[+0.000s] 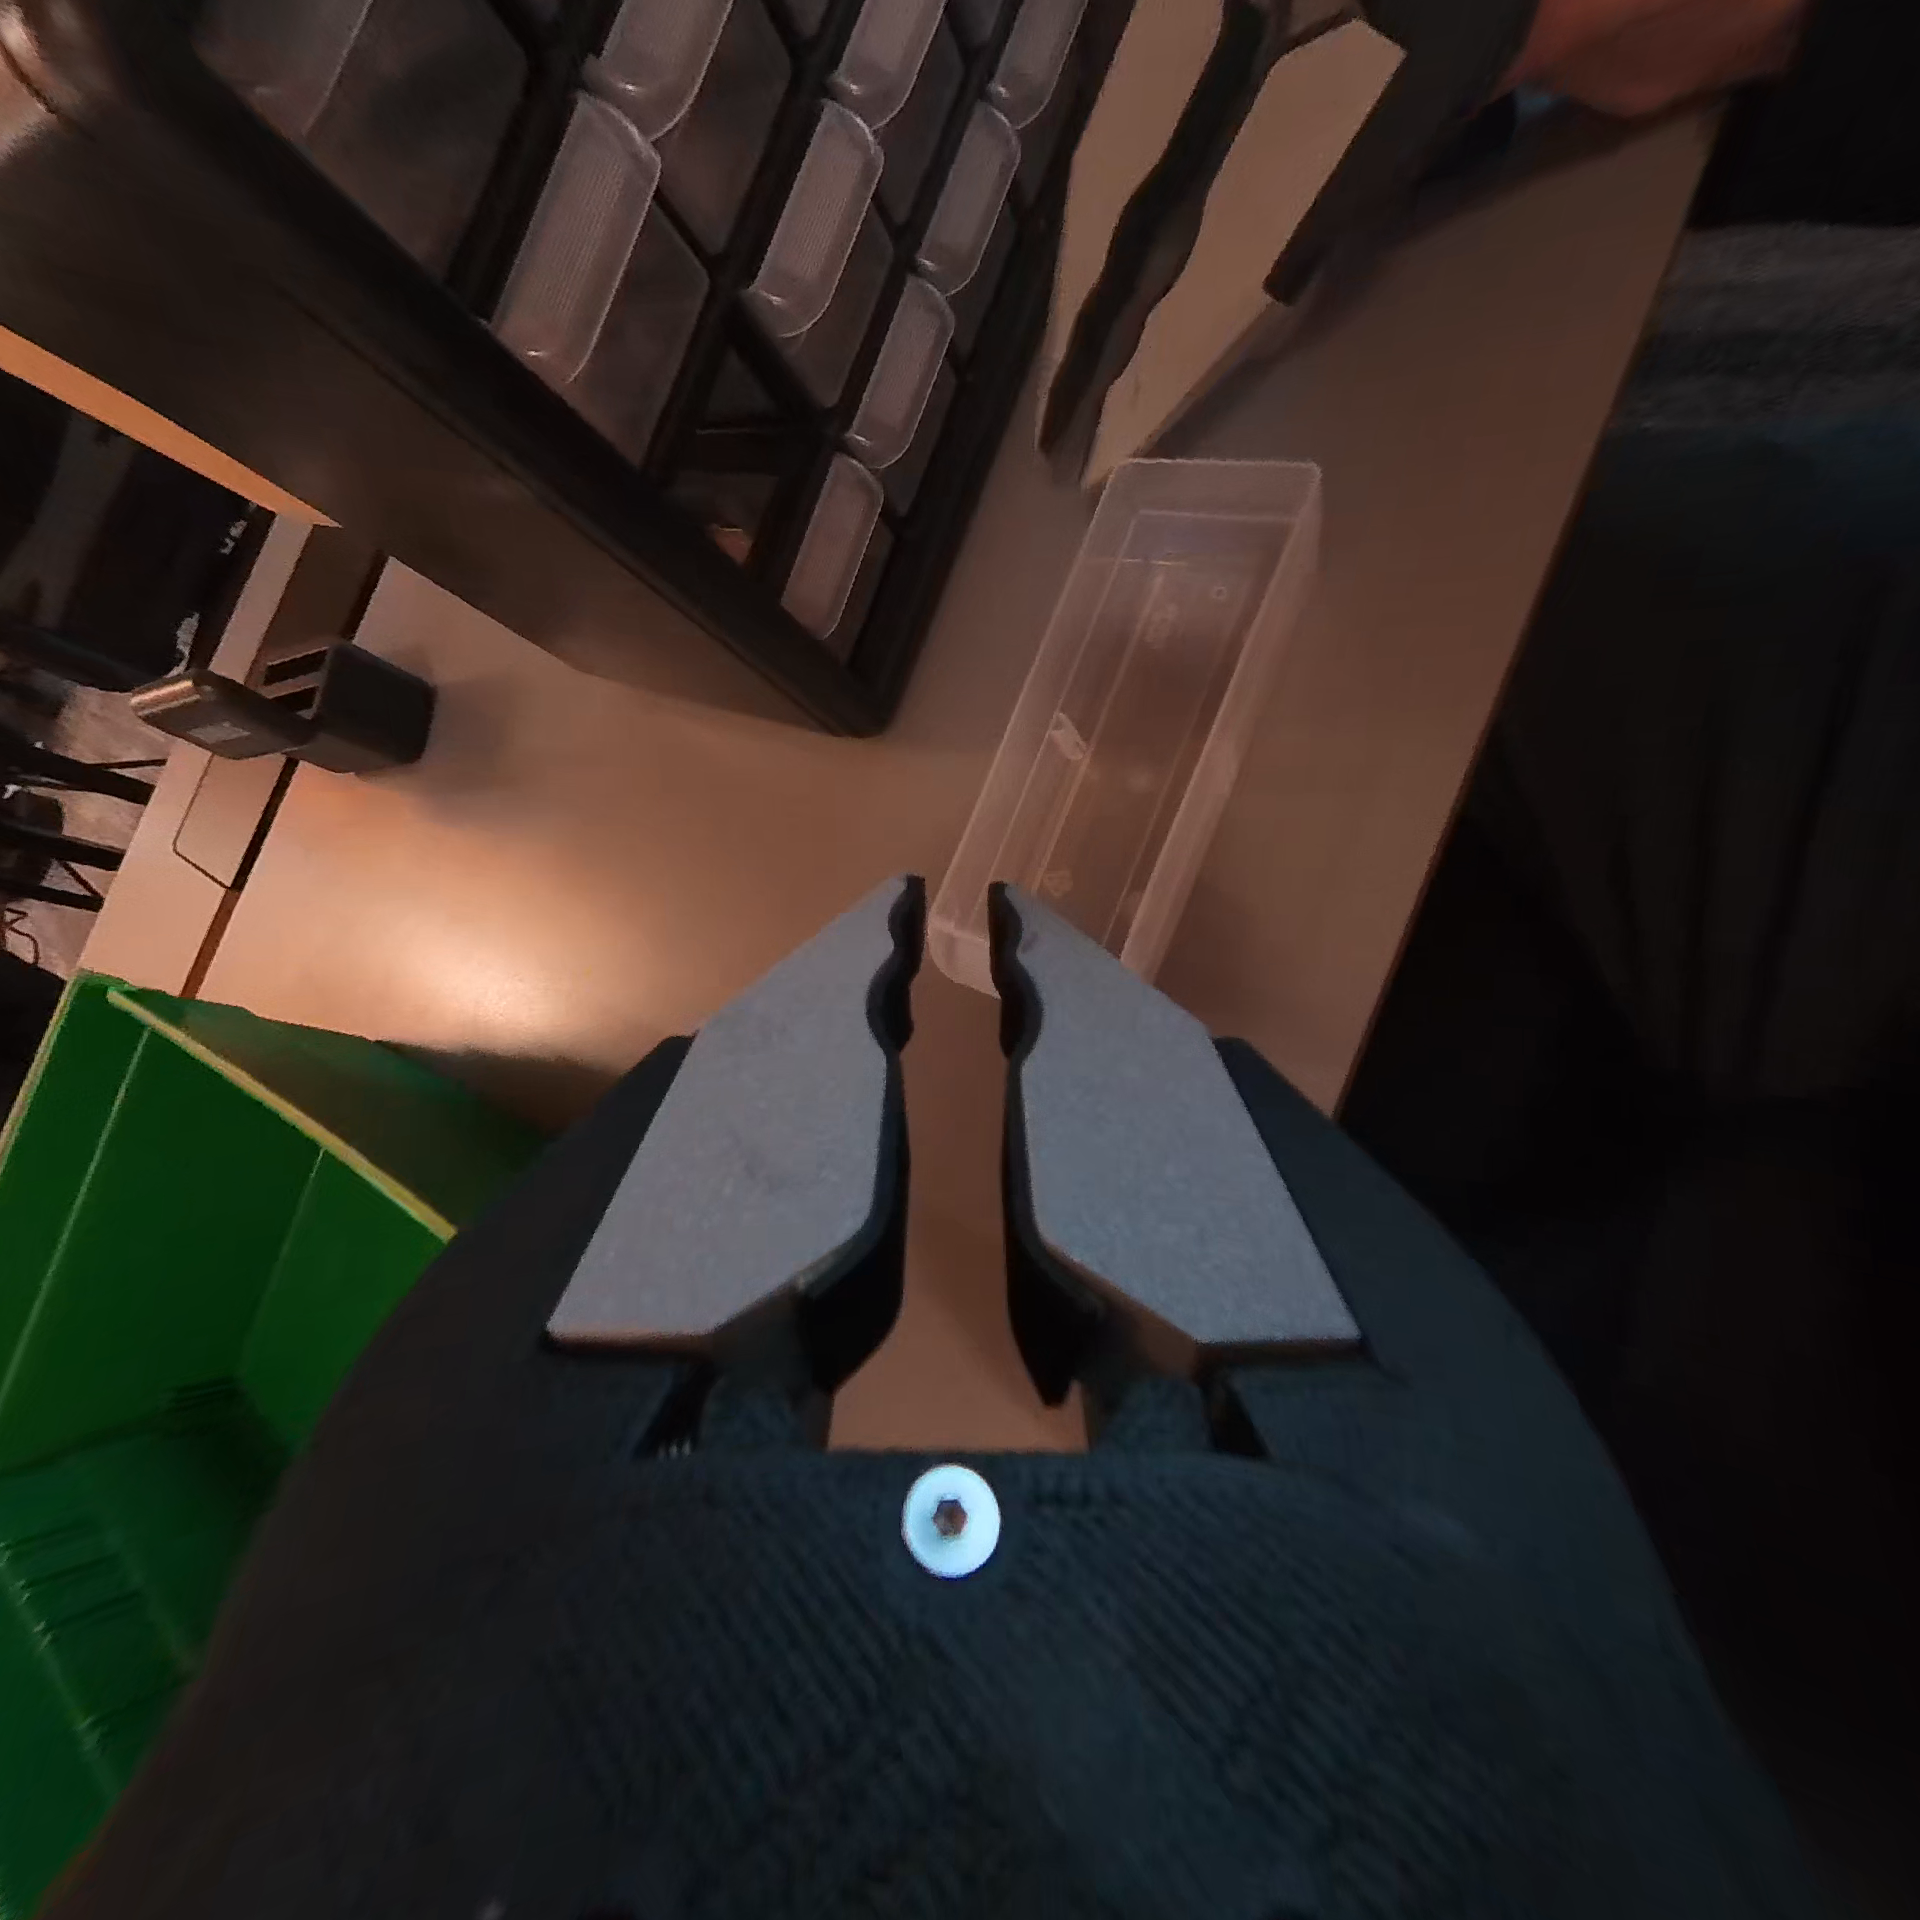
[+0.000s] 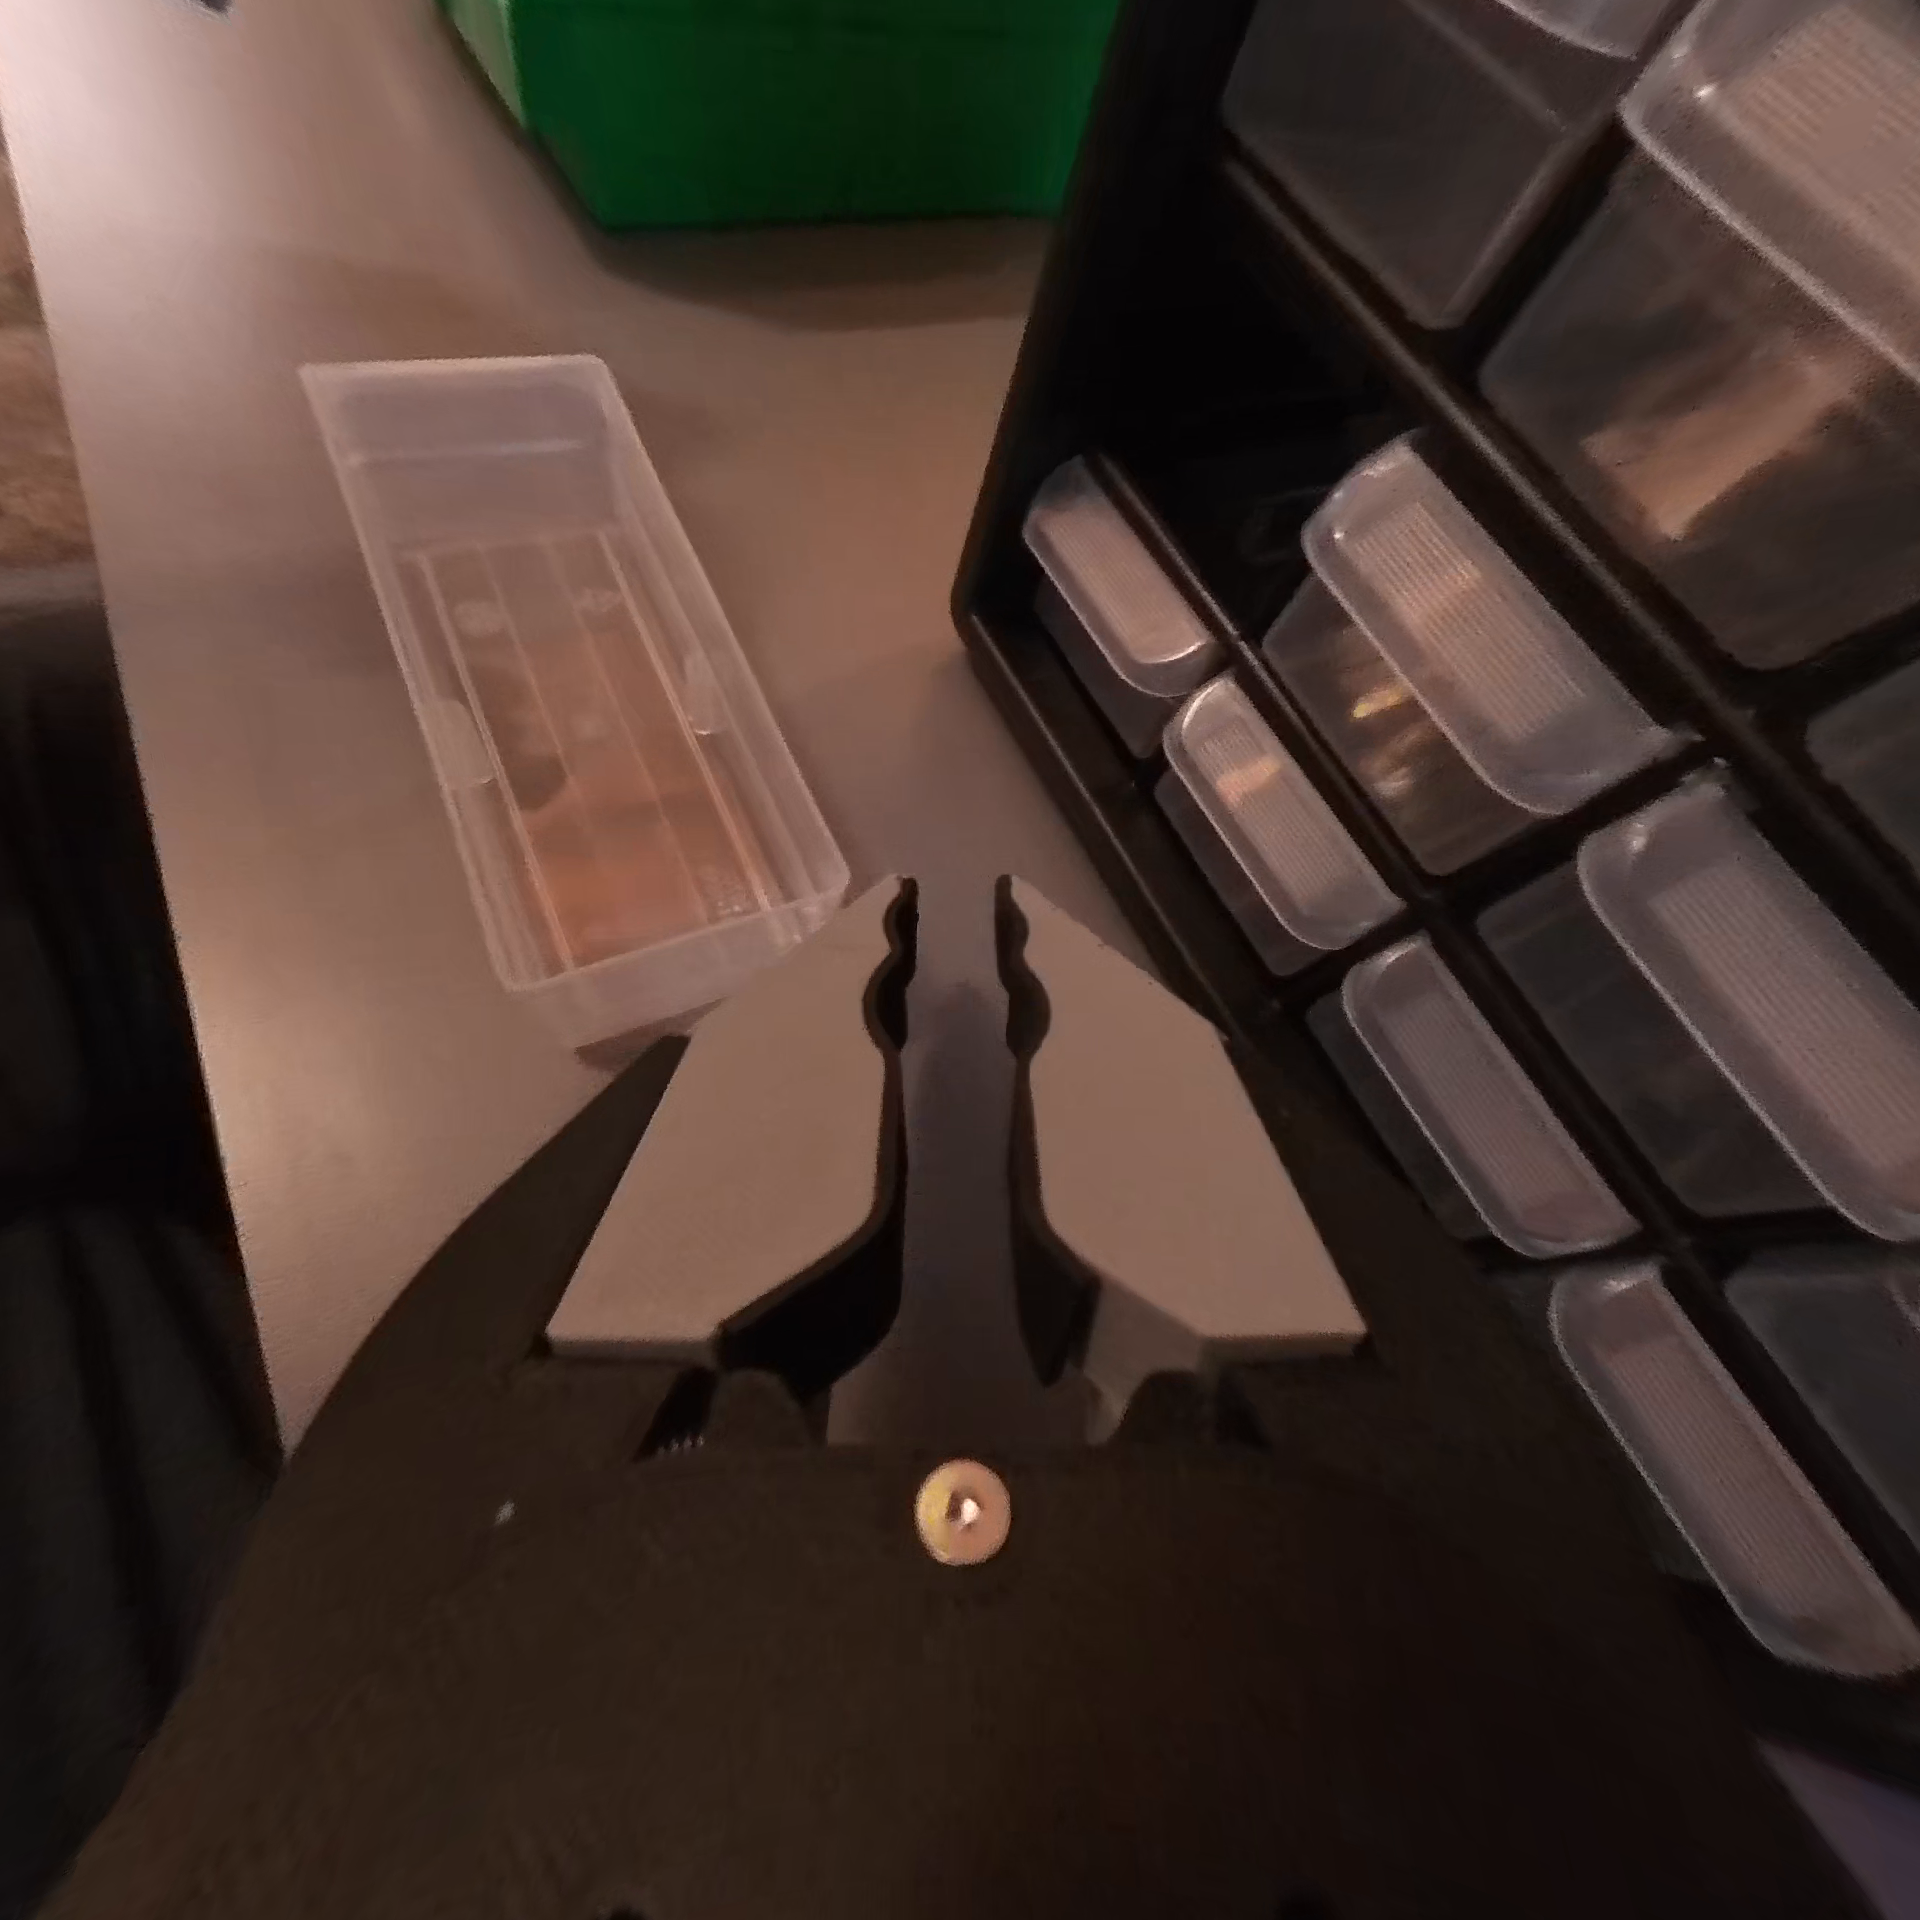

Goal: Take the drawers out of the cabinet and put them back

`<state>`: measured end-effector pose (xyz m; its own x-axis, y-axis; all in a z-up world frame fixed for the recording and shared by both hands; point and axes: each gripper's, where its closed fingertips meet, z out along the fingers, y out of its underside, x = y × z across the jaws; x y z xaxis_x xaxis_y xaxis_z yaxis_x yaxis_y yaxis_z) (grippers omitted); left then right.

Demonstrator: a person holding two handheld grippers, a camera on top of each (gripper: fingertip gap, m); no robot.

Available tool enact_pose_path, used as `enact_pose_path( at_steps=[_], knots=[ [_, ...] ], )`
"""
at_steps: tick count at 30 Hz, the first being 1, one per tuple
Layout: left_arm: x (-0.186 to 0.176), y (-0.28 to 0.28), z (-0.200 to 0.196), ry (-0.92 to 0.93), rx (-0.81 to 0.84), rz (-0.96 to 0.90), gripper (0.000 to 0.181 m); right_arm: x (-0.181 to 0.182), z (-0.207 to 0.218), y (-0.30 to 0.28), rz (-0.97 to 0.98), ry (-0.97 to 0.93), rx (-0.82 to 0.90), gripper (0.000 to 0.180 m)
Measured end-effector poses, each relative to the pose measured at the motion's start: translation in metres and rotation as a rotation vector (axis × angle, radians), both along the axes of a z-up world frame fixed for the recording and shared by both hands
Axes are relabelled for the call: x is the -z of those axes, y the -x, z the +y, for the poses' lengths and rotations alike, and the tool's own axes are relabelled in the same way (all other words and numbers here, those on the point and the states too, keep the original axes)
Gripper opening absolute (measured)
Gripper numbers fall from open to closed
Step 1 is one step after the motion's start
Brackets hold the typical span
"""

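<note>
A black cabinet [image 1: 343,312] of small clear drawers stands on the tan table [image 1: 582,831]. One slot [image 1: 758,436] in it looks empty. One clear drawer [image 1: 1143,707] lies out on the table beside the cabinet's front. My left gripper [image 1: 956,904] hovers just before that drawer's near end, its jaws almost together and empty. My right gripper [image 2: 956,894] hovers between the same drawer [image 2: 561,675] and the cabinet [image 2: 1049,416], its jaws almost together and empty. It also shows in the left wrist view [image 1: 1195,260], beyond the drawer.
A green box [image 1: 156,1299] stands at the table's left end and shows in the right wrist view [image 2: 810,104] too. A small black device [image 1: 332,707] lies behind the cabinet. The table's front edge [image 1: 1507,727] runs close beside the loose drawer. From the right gripper's tips to the cabinet [image 2: 1049,416] is close to 9 cm.
</note>
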<state>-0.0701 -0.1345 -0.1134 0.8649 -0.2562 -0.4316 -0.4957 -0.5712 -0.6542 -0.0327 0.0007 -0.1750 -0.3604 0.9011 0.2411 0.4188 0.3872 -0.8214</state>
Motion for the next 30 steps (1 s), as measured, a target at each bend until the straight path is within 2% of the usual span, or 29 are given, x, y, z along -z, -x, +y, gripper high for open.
enact_pose_path(
  at_steps=[5,8,10,12,19,24,30],
  knots=[
    [0.021,0.008,0.004,0.06,-0.003,0.055,0.004,-0.013,-0.01,-0.005,0.051,0.083,-0.053,0.012],
    [0.049,0.014,-0.002,0.193,-0.02,0.019,0.005,-0.016,-0.009,-0.005,0.057,0.101,-0.055,0.014],
    [0.055,0.014,-0.001,0.203,-0.015,0.009,0.007,-0.017,-0.008,-0.006,0.065,0.105,-0.052,0.015],
    [0.057,0.01,0.002,0.201,0.004,-0.015,0.001,-0.018,-0.008,-0.006,0.066,0.119,-0.056,0.014],
    [0.071,-0.008,0.008,0.251,0.057,-0.035,0.007,-0.016,0.016,0.0,0.078,0.067,0.079,0.01],
    [0.07,-0.023,0.012,0.246,0.11,-0.032,0.008,-0.02,0.023,0.0,0.096,0.086,0.111,0.011],
    [0.055,-0.058,0.014,0.182,0.24,-0.114,0.006,-0.022,0.029,0.001,0.109,0.103,0.139,0.016]
  ],
)
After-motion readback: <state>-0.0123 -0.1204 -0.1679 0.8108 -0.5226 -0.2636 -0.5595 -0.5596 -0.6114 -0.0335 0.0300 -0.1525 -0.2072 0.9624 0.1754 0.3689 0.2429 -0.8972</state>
